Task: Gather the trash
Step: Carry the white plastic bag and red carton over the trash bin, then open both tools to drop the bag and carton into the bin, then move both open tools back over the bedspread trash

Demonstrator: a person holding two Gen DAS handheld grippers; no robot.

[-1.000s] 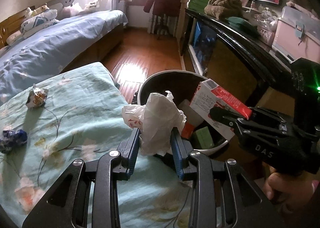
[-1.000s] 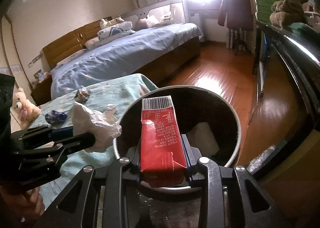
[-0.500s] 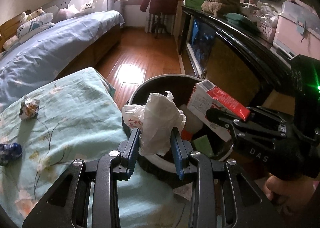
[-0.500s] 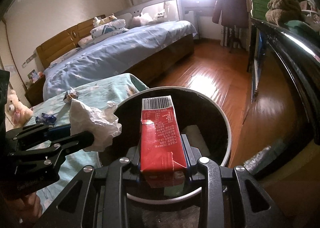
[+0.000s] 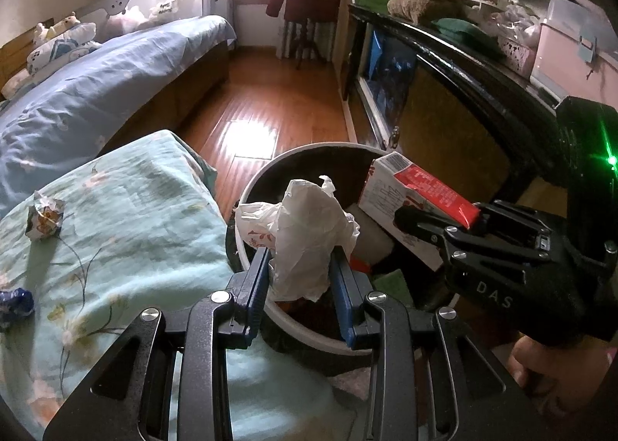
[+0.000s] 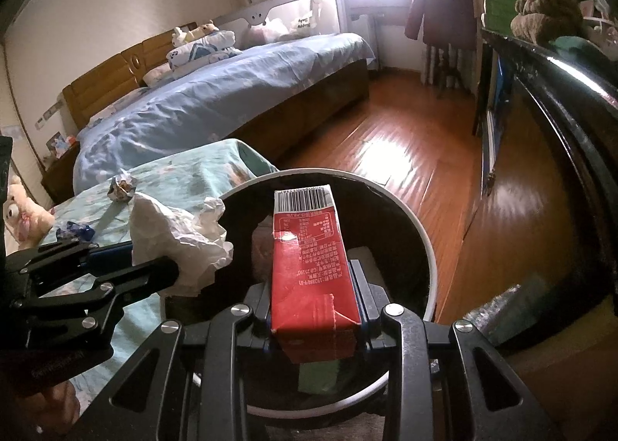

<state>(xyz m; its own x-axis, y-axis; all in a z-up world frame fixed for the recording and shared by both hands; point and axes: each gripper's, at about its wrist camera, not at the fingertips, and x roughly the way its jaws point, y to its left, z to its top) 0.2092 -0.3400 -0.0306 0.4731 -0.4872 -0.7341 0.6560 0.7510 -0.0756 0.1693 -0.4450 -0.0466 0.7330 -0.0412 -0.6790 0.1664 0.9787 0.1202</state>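
My left gripper [image 5: 301, 267] is shut on a crumpled white plastic bag [image 5: 305, 232] and holds it over the near rim of a round dark trash bin [image 5: 270, 178]. My right gripper [image 6: 314, 286] is shut on a red and white carton [image 6: 309, 259] and holds it above the bin's opening [image 6: 425, 232]. The carton [image 5: 409, 201] and right gripper [image 5: 436, 226] show at right in the left wrist view; the bag [image 6: 174, 236] and left gripper [image 6: 154, 263] show at left in the right wrist view. The bin holds other trash, including a green item [image 5: 390, 282].
A crumpled foil wrapper [image 5: 44, 217] and a blue wrapper [image 5: 15, 303] lie on the light green floral cover [image 5: 127, 217] left of the bin. A blue bed [image 6: 216, 101] stands behind. A dark cabinet [image 5: 455, 93] runs along the right. Wooden floor [image 6: 405, 147] lies beyond.
Both grippers have moved forward over the bin with their loads still held. The bag has shifted from above the floral cover to above the bin's rim.
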